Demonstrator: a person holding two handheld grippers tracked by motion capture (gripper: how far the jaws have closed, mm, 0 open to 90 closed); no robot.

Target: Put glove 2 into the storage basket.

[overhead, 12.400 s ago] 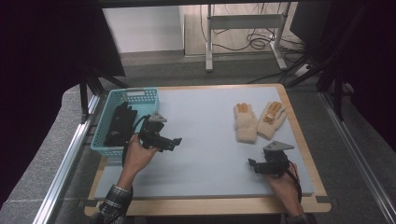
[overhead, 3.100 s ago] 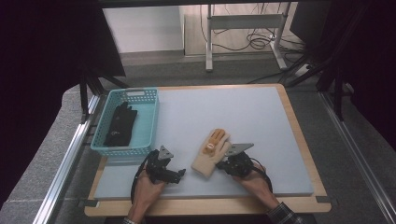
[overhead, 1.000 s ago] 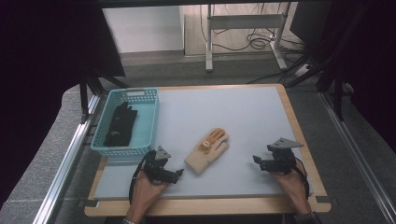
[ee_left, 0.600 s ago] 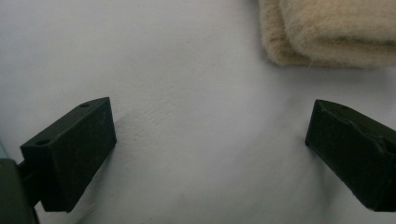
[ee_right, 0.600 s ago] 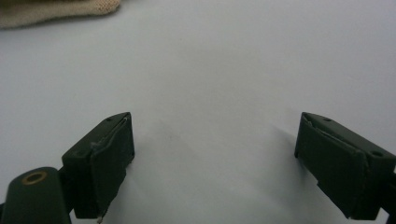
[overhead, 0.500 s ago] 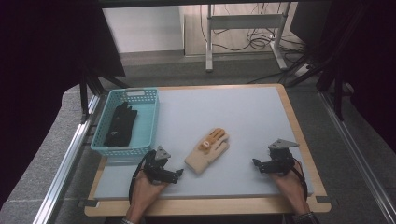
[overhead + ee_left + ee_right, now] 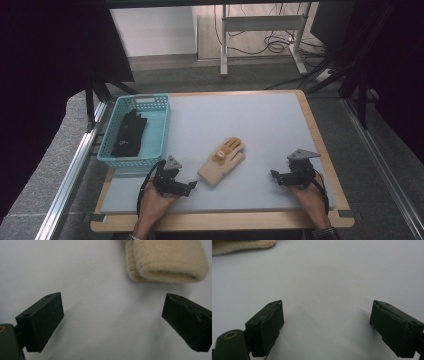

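The left tool point(image 7: 186, 186) rests on the counter point(image 7: 260, 120) with its jaws wide apart and nothing between them. The cuff of the stacked beige gloves point(image 7: 222, 161) lies just ahead of it, a little toward its right jaw, so I judge this tool is placed to take the pair by the cuff. In the left gripper view the cuff point(image 7: 166, 261) shows two layers, one on the other.

The right tool point(image 7: 276, 176) is also spread open and empty, well apart from the gloves, which lie far off to its left.

Beyond the left tool stands the turquoise basket point(image 7: 150, 105). Inside it lies a black glove point(image 7: 129, 133). The beige gloves probably go there next.
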